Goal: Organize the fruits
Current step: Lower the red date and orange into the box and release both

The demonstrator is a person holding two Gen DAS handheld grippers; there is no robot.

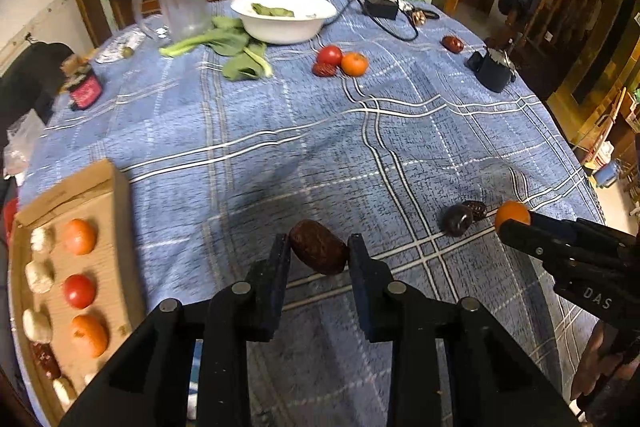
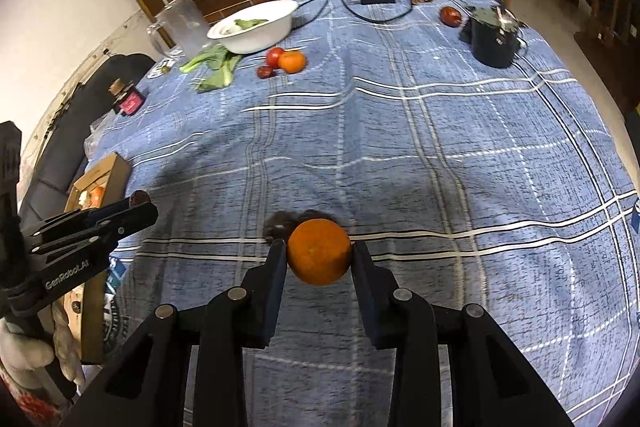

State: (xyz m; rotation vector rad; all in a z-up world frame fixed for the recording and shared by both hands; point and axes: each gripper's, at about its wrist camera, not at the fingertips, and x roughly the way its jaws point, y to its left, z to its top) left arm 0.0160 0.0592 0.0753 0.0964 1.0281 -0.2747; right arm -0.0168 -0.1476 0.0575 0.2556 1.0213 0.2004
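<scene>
the left gripper has its jaws clamped on a dark red date, held clear above the blue checked tablecloth; the date's lower end is hidden behind the right finger. the right gripper has its jaws pressed on either side of an orange, also lifted off the cloth. in the left wrist view that orange shows only as a sliver past the finger that covers most of it.

behind the orange two dark dates are blurred and half hidden; the left wrist view shows them lying touching each other near the cloth's right edge. a cardboard tray sits at the near left corner of the table, cut off by the frame and by the gripper body; it holds oranges, a tomato, pale lumps i cannot identify and some dates.

toward the far edge a tomato, an orange and a date lie in a touching cluster, just beside a white bowl with greens in it. leafy greens lie on the cloth at the bowl's left, near a clear jug. one red fruit lies alone near the far right edge, too small to name.
</scene>
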